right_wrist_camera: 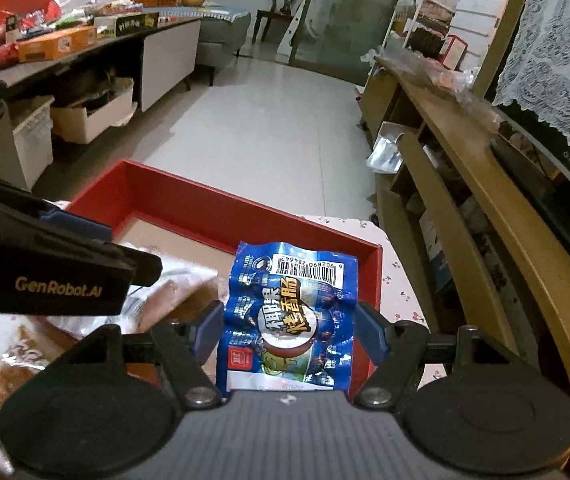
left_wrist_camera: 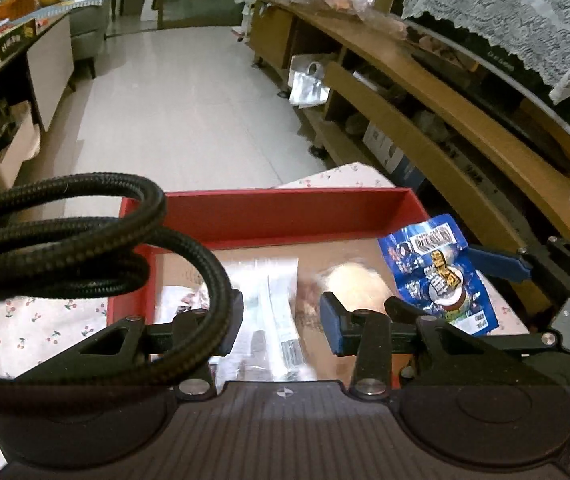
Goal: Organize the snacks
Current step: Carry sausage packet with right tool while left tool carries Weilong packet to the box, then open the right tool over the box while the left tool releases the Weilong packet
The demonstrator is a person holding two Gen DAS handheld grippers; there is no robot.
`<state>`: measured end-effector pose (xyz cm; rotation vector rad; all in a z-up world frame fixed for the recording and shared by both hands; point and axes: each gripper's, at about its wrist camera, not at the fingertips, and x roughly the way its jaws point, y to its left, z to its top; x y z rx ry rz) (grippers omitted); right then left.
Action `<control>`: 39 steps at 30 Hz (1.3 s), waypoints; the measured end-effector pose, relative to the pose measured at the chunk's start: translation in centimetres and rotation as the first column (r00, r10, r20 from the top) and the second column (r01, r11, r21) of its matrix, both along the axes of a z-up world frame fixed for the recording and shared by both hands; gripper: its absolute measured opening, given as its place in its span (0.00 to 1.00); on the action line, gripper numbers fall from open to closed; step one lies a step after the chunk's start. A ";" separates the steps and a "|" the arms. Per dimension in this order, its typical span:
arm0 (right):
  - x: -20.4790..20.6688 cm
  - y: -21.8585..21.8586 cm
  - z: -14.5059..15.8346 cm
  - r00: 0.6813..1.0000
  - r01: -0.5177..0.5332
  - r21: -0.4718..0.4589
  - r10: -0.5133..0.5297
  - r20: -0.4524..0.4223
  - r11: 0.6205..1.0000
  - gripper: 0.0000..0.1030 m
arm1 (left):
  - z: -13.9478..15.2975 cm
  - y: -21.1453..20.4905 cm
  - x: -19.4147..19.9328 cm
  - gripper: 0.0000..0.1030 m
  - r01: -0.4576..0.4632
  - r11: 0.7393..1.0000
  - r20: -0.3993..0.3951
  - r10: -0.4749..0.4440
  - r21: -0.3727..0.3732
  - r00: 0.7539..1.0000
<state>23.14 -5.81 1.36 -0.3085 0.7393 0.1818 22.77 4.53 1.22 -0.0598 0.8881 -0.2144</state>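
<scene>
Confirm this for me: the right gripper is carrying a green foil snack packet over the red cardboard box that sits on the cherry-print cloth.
Not quite: the foil snack packet is blue, not green. The right wrist view shows it, with a barcode at its top, between the fingers of the right gripper over the red cardboard box. The rest stands: the box sits on the cherry-print cloth.

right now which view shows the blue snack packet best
The right wrist view: the blue snack packet fills the centre, print and barcode legible. The left wrist view shows it small, off right, tilted over the red box.
</scene>
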 end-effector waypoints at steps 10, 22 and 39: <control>2.9 0.2 -2.8 0.997 -0.001 0.010 0.002 -0.078 1.000 0.95 | -1.5 0.6 1.0 0.54 -0.027 0.999 -0.050 0.028 0.020 0.998; 3.0 0.0 -2.4 0.997 0.002 0.026 0.000 -0.072 1.000 1.00 | -0.9 1.3 0.8 0.74 -0.058 0.998 -0.034 0.059 0.027 0.998; 0.7 -1.2 -0.1 0.997 0.049 0.094 -0.043 -0.064 0.994 1.00 | 0.5 1.7 -1.5 0.77 -0.073 0.996 0.010 0.072 0.041 0.997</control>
